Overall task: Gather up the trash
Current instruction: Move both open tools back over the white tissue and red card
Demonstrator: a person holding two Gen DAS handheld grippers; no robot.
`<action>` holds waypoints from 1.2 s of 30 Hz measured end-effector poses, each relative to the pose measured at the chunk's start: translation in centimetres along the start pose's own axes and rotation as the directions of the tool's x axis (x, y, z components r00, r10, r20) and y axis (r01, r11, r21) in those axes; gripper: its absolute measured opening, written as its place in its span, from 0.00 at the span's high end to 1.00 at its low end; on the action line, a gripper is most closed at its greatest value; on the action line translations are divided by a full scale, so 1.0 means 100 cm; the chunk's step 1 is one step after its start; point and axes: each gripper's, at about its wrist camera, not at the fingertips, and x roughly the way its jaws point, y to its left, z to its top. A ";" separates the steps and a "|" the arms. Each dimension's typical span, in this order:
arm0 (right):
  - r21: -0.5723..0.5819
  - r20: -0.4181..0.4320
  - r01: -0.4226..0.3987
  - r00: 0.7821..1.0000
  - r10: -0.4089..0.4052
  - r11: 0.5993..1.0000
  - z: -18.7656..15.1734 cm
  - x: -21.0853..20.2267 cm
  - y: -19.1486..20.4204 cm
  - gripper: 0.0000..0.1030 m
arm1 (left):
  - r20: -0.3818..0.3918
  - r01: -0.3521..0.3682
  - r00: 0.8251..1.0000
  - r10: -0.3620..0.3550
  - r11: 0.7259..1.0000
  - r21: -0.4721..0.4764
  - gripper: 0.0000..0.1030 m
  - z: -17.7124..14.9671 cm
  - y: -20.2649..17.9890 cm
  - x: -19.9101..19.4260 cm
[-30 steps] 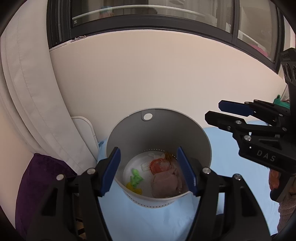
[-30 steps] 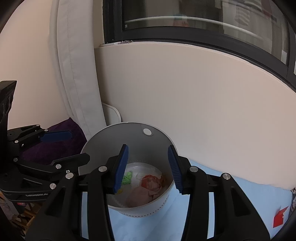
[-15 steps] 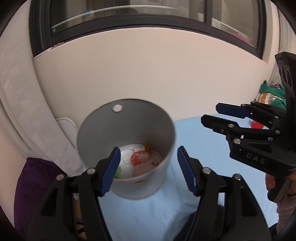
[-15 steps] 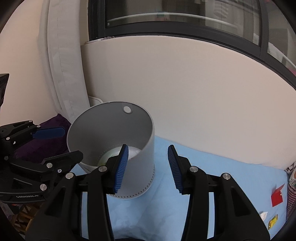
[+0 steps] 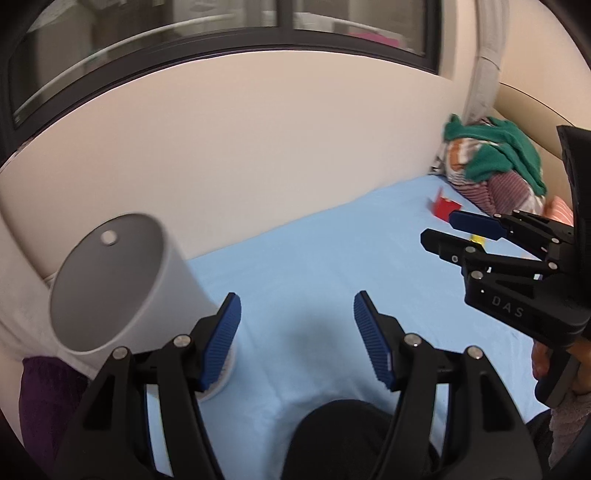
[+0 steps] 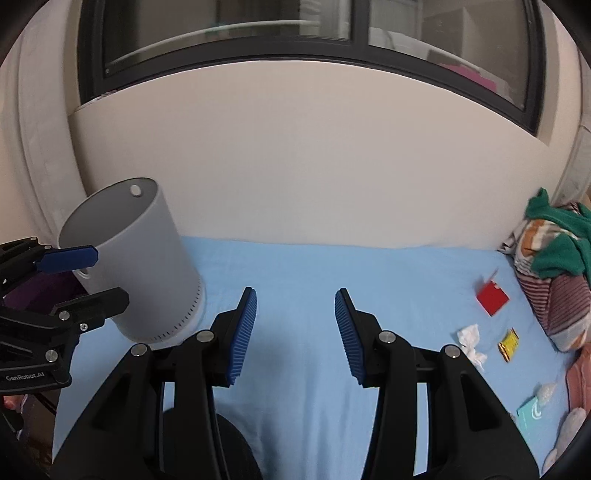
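At the far left a grey cylindrical bin point(image 6: 136, 266) stood upright on the pale blue sheet point(image 6: 303, 266), close to the cream wall panel point(image 6: 295, 166) under a dark-framed window point(image 6: 295, 33); a purple cushion point(image 5: 48, 402) lay just beside its base at the left edge; the left gripper point(image 5: 297, 338) hung over bare sheet just right of the bin, its blue pads apart and nothing between them; the right gripper point(image 6: 295, 328) was likewise over bare sheet near the middle, its jaws parted somewhat narrower and empty; the two grippers were side by side and not touching, each showing at the rim of the other's view; further right, well apart from the bin, the trash lay scattered on the sheet: a red card scrap point(image 6: 492, 298), a crumpled white tissue point(image 6: 470, 338), a small yellow wrapper point(image 6: 509, 344) just beside the tissue, and nearer the lower right corner a teal packet point(image 6: 530, 415) with a clear crinkled scrap point(image 6: 546, 392) touching its upper edge; at the far right a heap of clothes point(image 6: 554, 258), green and striped, sat against the wall.
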 end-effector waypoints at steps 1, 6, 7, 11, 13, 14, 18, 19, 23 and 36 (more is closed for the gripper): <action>0.017 -0.002 0.023 1.000 -0.023 1.000 -0.007 -0.005 -0.011 0.58 | 0.002 0.014 1.000 -0.014 1.000 0.014 0.38 0.000 -0.010 0.002; 0.104 -0.009 0.111 0.994 -0.111 0.988 -0.036 -0.030 -0.061 0.58 | 0.008 0.093 0.995 -0.095 0.990 0.103 0.38 0.003 -0.072 0.010; 0.120 -0.012 0.132 0.991 -0.132 0.984 -0.044 -0.037 -0.071 0.58 | 0.007 0.110 0.994 -0.111 0.987 0.120 0.38 0.003 -0.084 0.012; 0.174 -0.027 0.203 0.979 -0.201 0.964 -0.072 -0.058 -0.112 0.58 | -0.002 0.174 0.984 -0.177 0.969 0.175 0.38 0.001 -0.128 0.021; 0.204 -0.037 0.234 0.972 -0.232 0.951 -0.086 -0.067 -0.132 0.58 | -0.010 0.208 0.978 -0.210 0.958 0.199 0.38 0.002 -0.150 0.027; 0.220 -0.042 0.249 0.968 -0.246 0.943 -0.093 -0.071 -0.142 0.58 | -0.014 0.226 0.974 -0.228 0.951 0.213 0.38 0.003 -0.161 0.031; 0.275 -0.067 0.310 0.950 -0.304 0.910 -0.117 -0.082 -0.181 0.58 | -0.025 0.262 0.964 -0.265 0.930 0.257 0.38 0.003 -0.199 0.044; 0.285 -0.073 0.323 0.946 -0.316 0.902 -0.123 -0.084 -0.190 0.58 | -0.032 0.275 0.960 -0.277 0.924 0.264 0.38 0.004 -0.207 0.048; 0.313 -0.100 0.369 0.929 -0.356 0.875 -0.142 -0.086 -0.226 0.58 | -0.063 0.305 0.952 -0.299 0.911 0.279 0.38 0.005 -0.234 0.068; 0.351 -0.175 0.415 0.910 -0.376 0.840 -0.170 -0.028 -0.302 0.59 | -0.143 0.361 0.932 -0.334 0.895 0.261 0.38 0.019 -0.284 0.161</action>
